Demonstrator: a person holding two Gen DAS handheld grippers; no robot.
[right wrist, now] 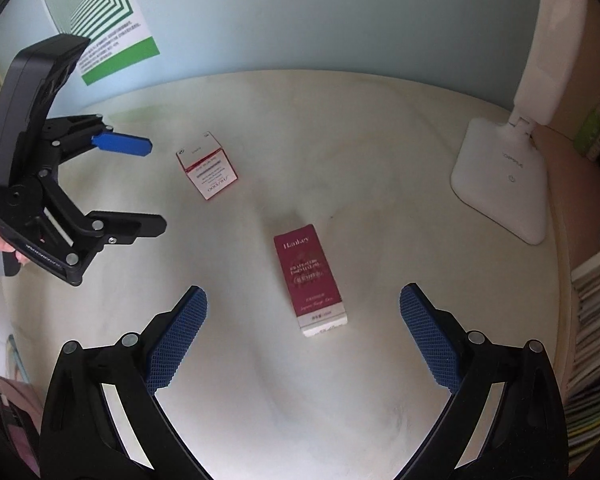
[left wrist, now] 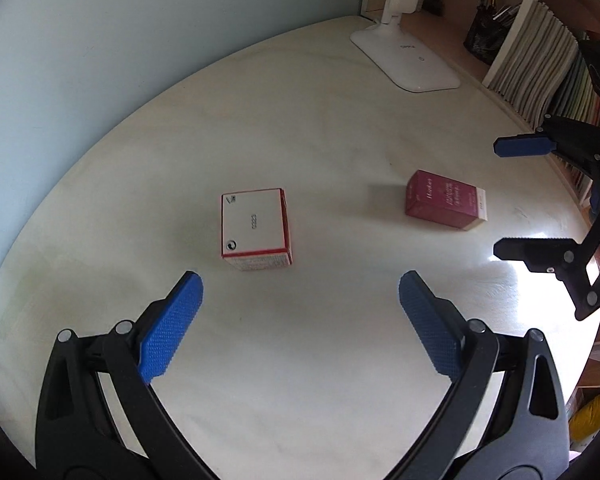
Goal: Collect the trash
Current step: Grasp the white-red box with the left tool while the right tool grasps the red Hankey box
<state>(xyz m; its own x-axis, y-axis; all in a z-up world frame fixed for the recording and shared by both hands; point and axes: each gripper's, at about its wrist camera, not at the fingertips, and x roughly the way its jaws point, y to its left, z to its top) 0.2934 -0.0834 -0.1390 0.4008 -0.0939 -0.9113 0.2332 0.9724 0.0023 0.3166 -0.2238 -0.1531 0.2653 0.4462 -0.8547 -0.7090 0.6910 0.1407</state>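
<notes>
Both grippers, left (left wrist: 300,296) and right (right wrist: 303,312), hang spread and empty over the table (left wrist: 300,128), the white box (left wrist: 255,227) mid-frame ahead of the left, the red box (right wrist: 310,280) between the right's fingers: approach stage, next lower and close.

- White box with red edges (left wrist: 255,227) is lying on the pale tabletop, white face up, small print on its side; it is sitting well apart from the other box.
- Dark red box (right wrist: 310,278), white band at one end, "Hankey" printed on top, is lying flat on its long side mid-table, closed.
</notes>
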